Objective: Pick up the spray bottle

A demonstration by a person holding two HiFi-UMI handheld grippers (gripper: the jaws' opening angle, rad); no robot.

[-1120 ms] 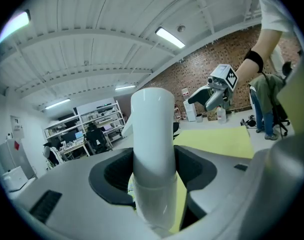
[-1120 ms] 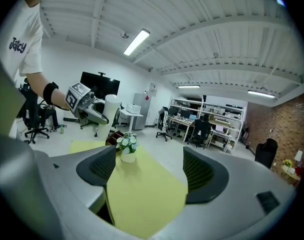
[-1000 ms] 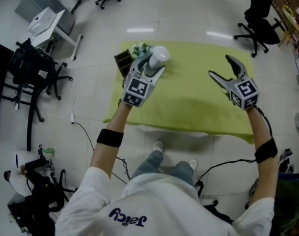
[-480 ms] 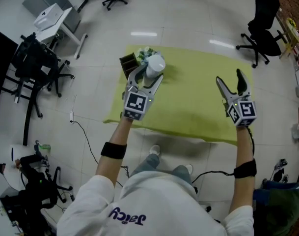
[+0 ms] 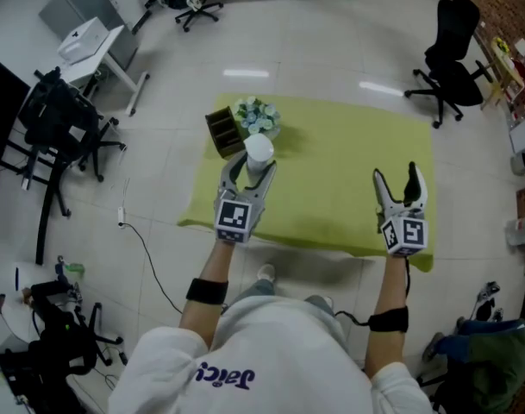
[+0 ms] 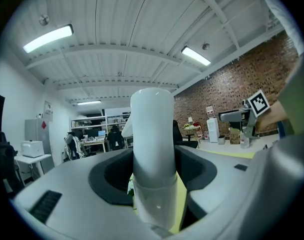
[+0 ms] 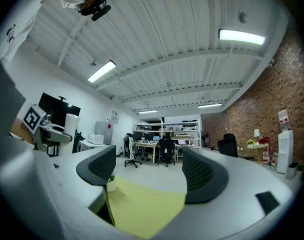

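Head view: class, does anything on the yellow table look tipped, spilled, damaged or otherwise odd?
Nothing stands out. The bottle is upright, clamped in the left hand-held gripper. The flowers and dark box sit at the far left corner of the table. Nothing is spilled.

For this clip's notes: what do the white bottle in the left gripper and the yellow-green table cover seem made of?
Spray bottle: probably plastic, smooth opaque white top with soft sheen, slightly translucent lower part.
Table cover: likely cloth, matte yellow-green, edges draping over the table; thin vinyl is possible.
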